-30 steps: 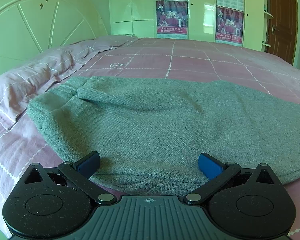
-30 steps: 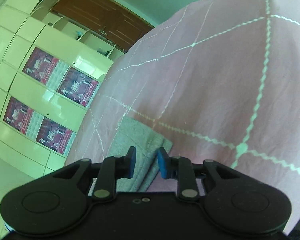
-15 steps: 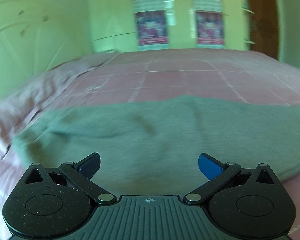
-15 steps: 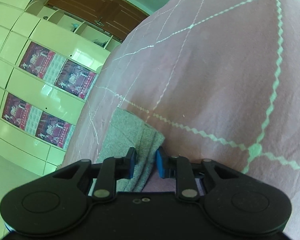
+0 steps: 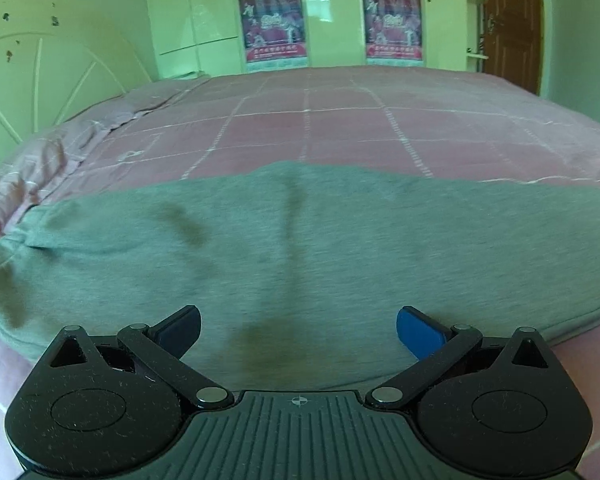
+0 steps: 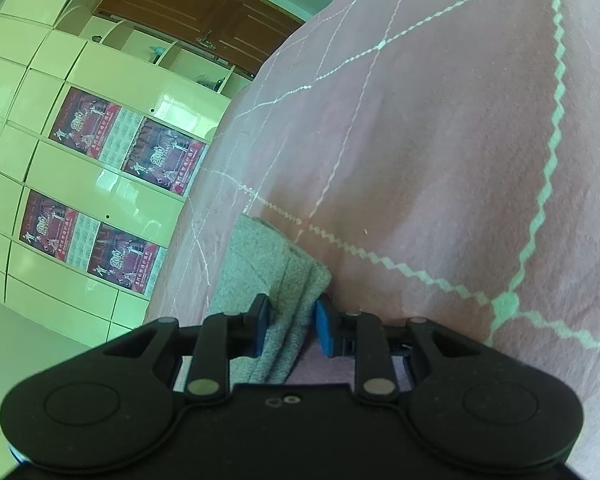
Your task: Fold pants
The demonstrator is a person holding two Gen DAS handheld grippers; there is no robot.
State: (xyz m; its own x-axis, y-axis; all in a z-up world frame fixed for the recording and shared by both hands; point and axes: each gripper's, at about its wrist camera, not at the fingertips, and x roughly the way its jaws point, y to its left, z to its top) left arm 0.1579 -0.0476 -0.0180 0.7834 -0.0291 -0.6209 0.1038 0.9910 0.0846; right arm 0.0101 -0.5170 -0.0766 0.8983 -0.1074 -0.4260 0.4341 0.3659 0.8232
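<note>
Both grippers, left gripper (image 5: 298,326) and right gripper (image 6: 289,328): matte black dusty bodies, round side discs, silver pivot screws, blue finger pads (image 5: 418,330); left has ribbed centre plate with crosshair mark.

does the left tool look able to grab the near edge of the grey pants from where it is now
Probably yes. The left tool is open, with the grey pants spread flat on the pink bedspread right in front of it and nothing between. The near hem itself is hidden behind the tool body.

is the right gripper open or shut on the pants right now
Shut on them: the right gripper pinches a bunched cuff end of the grey pants between its blue pads.
</note>
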